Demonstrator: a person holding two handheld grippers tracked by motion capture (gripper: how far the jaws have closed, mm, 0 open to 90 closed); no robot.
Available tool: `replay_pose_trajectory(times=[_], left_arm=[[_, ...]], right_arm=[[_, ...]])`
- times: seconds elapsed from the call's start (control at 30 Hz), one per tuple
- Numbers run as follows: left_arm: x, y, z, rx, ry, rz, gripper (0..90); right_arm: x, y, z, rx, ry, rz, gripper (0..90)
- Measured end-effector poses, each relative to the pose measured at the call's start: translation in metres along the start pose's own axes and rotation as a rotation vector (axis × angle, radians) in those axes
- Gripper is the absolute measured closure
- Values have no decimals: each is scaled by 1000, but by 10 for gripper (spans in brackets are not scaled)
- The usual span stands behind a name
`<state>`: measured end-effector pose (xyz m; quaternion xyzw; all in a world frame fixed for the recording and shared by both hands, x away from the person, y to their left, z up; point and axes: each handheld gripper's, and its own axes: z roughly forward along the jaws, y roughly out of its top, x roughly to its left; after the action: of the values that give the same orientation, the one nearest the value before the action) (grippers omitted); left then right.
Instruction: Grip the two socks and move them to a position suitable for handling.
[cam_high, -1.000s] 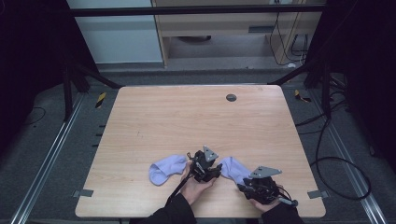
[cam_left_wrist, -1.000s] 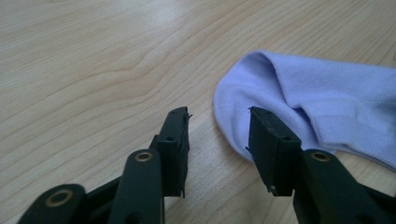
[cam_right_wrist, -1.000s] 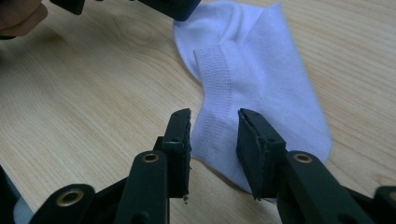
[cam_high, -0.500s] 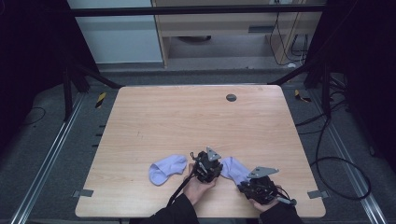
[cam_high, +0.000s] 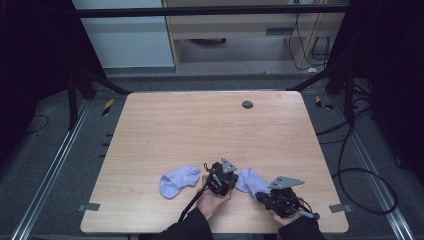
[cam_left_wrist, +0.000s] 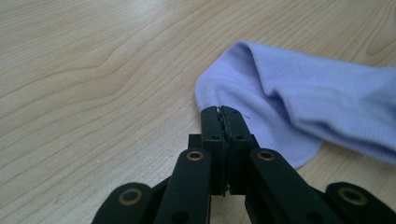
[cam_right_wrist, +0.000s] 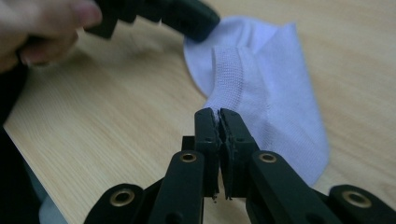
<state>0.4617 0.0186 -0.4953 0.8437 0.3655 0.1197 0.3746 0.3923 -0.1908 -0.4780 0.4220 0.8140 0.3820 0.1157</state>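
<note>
Near the front edge of the pale wooden surface (cam_high: 200, 130), both grippers held one lilac knitted sock (cam_left_wrist: 299, 93). The left gripper (cam_left_wrist: 222, 112) had its fingers pinched on the sock's rim; the right gripper (cam_right_wrist: 218, 114) clamped its ribbed cuff. Another lilac sock (cam_high: 177, 181) lay just left.

lilac sock (cam_high: 249, 179), rumpled, near table edge
</note>
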Motion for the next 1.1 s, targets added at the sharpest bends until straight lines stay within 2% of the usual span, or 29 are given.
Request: replay_pose_trajectory(times=[0.1, 0.3, 0.33, 0.37, 0.47, 0.5, 0.53, 0.57, 0.7, 0.77, 0.93, 1.03, 1.07, 1.1], left_arm=[[-1, 0, -1, 4, -2, 9, 886], [-1, 0, -1, 9, -3, 22, 887], [-1, 0, -1, 9, -3, 22, 887], [0, 0, -1, 10, -4, 24, 887], [0, 0, -2, 12, -1, 30, 887], [0, 0, -2, 12, -1, 30, 887], [0, 0, -1, 13, -1, 35, 887], [0, 0, -1, 14, 1, 38, 887], [0, 0, -1, 15, 1, 32, 887], [0, 0, -1, 14, 2, 32, 886], [0, 0, 1, 10, 3, 33, 881], [0, 1, 0, 2, 17, 28, 859], [1, 1, -1, -3, 21, 27, 799], [2, 2, -4, -10, 27, 27, 777]], right_arm=[[-3, 2, -7, -56, -18, 13, 866], [-19, 7, -19, -163, -92, 105, 865], [-19, 7, -19, -163, -92, 105, 865], [-25, 8, -21, -180, -124, 137, 864], [-34, 8, -21, -176, -167, 177, 864], [-34, 8, -21, -176, -167, 177, 864], [-42, 8, -20, -162, -202, 192, 862], [-43, 7, -19, -157, -209, 205, 862], [-53, 6, -17, -131, -266, 212, 859], [-54, 6, -17, -126, -275, 220, 858], [-63, 3, -17, -85, -352, 231, 830], [-64, 2, -17, -78, -376, 233, 811], [-64, 2, -18, -89, -382, 236, 786], [-64, 2, -19, -95, -381, 230, 775]])
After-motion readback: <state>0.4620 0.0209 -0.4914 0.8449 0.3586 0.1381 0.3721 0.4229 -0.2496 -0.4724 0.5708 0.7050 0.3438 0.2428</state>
